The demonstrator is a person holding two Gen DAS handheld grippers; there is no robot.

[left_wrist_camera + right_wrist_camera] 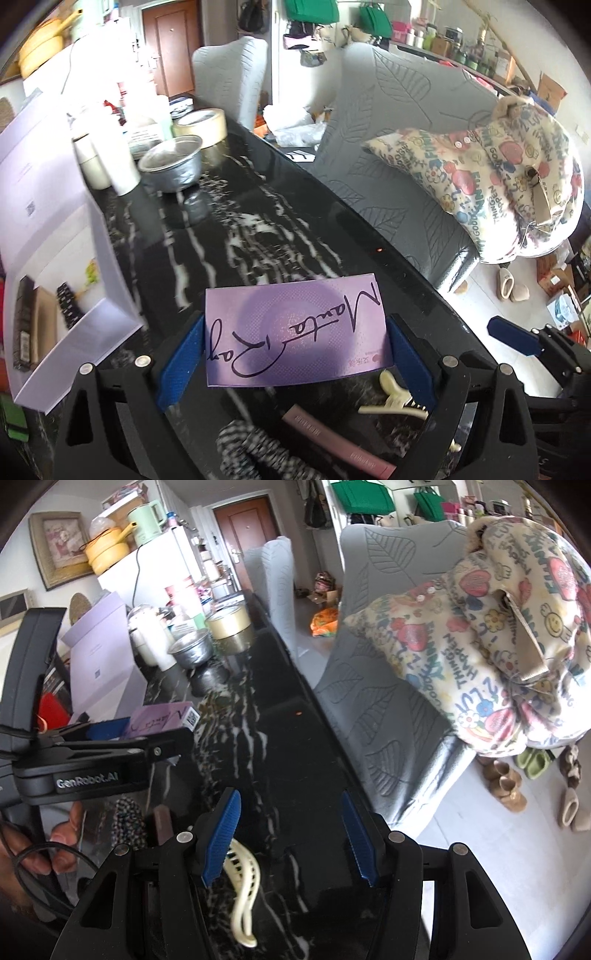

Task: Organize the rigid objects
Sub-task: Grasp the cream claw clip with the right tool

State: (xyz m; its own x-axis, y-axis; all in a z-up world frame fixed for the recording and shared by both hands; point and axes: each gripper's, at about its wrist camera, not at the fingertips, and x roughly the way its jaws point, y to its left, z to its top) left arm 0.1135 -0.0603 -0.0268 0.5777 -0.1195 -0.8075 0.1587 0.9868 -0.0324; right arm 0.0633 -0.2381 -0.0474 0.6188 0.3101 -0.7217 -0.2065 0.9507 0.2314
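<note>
my left gripper (295,347) has the purple box (295,334) clamped between its blue pads, lifted off the black marble table (258,229). just below it lie the cream hair clip (391,400) and a pink tube (332,439). my right gripper (290,836) stands half open, empty, the clip beside its left finger.

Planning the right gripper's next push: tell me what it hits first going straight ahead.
Probably the bare black tabletop; nothing stands between the open jaws. The hair clip lies below its left finger, likely missed.
</note>
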